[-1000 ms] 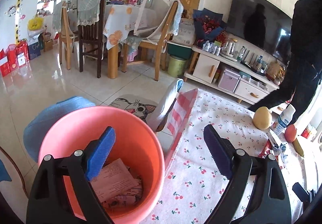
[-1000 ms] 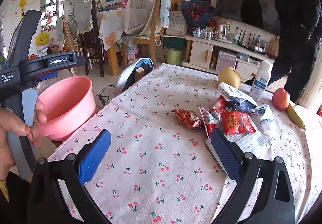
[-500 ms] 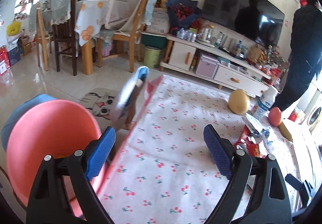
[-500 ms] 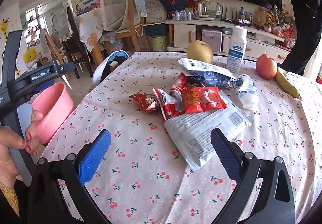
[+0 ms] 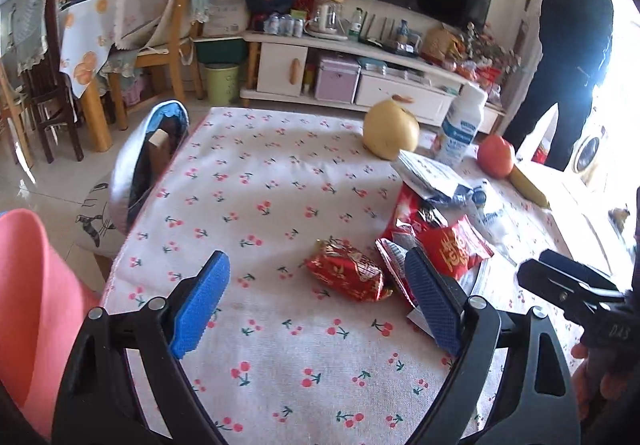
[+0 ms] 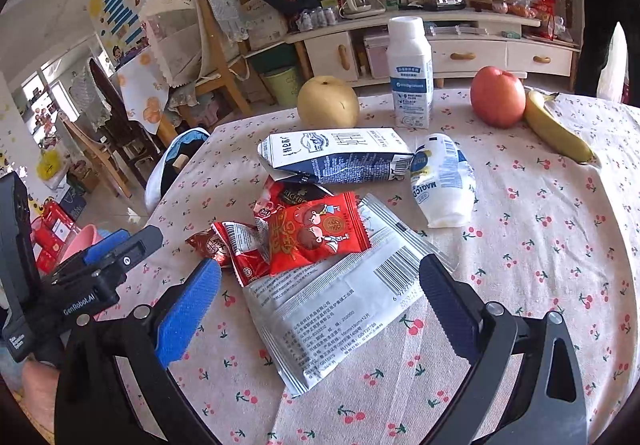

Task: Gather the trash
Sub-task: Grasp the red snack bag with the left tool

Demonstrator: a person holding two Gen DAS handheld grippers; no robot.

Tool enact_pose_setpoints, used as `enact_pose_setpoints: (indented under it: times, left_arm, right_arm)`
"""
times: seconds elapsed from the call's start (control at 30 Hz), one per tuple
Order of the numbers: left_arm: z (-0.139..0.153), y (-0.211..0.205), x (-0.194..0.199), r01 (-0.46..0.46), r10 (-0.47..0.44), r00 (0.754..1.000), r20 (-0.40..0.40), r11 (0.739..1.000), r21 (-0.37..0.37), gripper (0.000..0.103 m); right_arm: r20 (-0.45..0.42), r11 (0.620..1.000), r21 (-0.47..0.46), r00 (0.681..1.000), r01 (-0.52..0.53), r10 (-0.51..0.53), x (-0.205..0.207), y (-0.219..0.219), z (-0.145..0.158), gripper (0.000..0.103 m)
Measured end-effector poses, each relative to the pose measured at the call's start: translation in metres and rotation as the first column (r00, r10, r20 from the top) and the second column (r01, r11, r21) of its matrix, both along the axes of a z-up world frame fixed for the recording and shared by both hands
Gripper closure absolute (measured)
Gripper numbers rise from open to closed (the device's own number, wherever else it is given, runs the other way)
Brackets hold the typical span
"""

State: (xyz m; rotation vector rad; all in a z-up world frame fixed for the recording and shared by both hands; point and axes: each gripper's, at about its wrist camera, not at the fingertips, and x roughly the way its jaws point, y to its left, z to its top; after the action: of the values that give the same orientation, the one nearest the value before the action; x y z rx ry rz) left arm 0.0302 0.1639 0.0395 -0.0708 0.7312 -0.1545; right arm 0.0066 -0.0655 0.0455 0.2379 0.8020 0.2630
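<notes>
The trash is a loose heap of wrappers in the middle of the table: a big white wrapper with a barcode and small print lying flat, a bright red packet with cartoon figures on top of its far end, a crinkled red wrapper just left of that, and a small red foil one at the heap's left edge. Behind the red packet lie a flattened blue-and-white carton and a squashed white pouch.

My right tool hangs over the white wrapper, jaws wide apart, nothing pinched; its near corner lies right between the pads. My left tool is also spread open and empty, just short of the foil wrapper.

Beyond the heap stand a yellow pear, a white bottle, a red apple and a banana. Left of the table only a slice of the pink bin shows, cut off by the frame. The dark wrapper under the red packet is mostly covered, can't read it.
</notes>
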Motion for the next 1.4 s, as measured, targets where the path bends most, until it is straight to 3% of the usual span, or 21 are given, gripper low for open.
enact_pose_setpoints:
  times: [0.2,0.53,0.7,0.77,0.83,1.07,1.13,1.17,1.4]
  left_arm:
    - [-0.015,-0.013,0.009,0.058,-0.057,0.997,-0.049,0.998,0.036,0.013]
    - [-0.039,-0.025,0.026,0.095,-0.088,0.991,-0.105,0.993,0.070,0.020]
    - [-0.043,-0.026,0.032,0.107,-0.099,0.990,-0.104,0.992,0.073,0.022]
    - [-0.043,-0.025,0.035,0.109,-0.101,0.989,-0.105,0.992,0.068,0.022]
    - [-0.045,-0.024,0.038,0.110,-0.104,0.989,-0.108,0.992,0.053,0.022]
    - [-0.048,-0.020,0.045,0.104,-0.100,0.987,-0.125,0.994,0.022,0.022]
    - [-0.047,-0.020,0.045,0.106,-0.104,0.987,-0.126,0.994,0.010,0.026]
    - [-0.048,-0.020,0.045,0.111,-0.110,0.985,-0.130,0.994,0.001,0.033]
    - [-0.050,-0.027,0.042,0.109,-0.102,0.985,-0.141,0.993,0.041,0.045]
  right_arm:
    - [0.009,0.999,-0.031,1.000,-0.029,0.029,0.018,-0.006,-0.003,0.005]
    - [-0.013,0.991,0.105,0.996,-0.081,0.083,0.039,-0.014,-0.015,0.005]
    - [-0.002,0.990,0.069,0.992,-0.122,0.122,0.041,-0.002,-0.017,0.006]
    - [-0.002,0.990,0.055,0.992,-0.128,0.128,0.043,0.001,-0.018,0.010]
    - [-0.017,0.990,0.053,0.992,-0.128,0.129,0.047,0.001,-0.022,0.021]
    - [-0.015,0.991,0.028,0.991,-0.132,0.132,0.050,0.005,-0.026,0.021]
    - [-0.012,0.991,0.014,0.991,-0.133,0.133,0.049,0.007,-0.028,0.021]
    - [-0.009,0.991,0.004,0.991,-0.135,0.135,0.049,0.009,-0.028,0.021]
    - [0.004,0.988,-0.063,0.990,-0.143,0.143,0.049,0.017,-0.029,0.021]
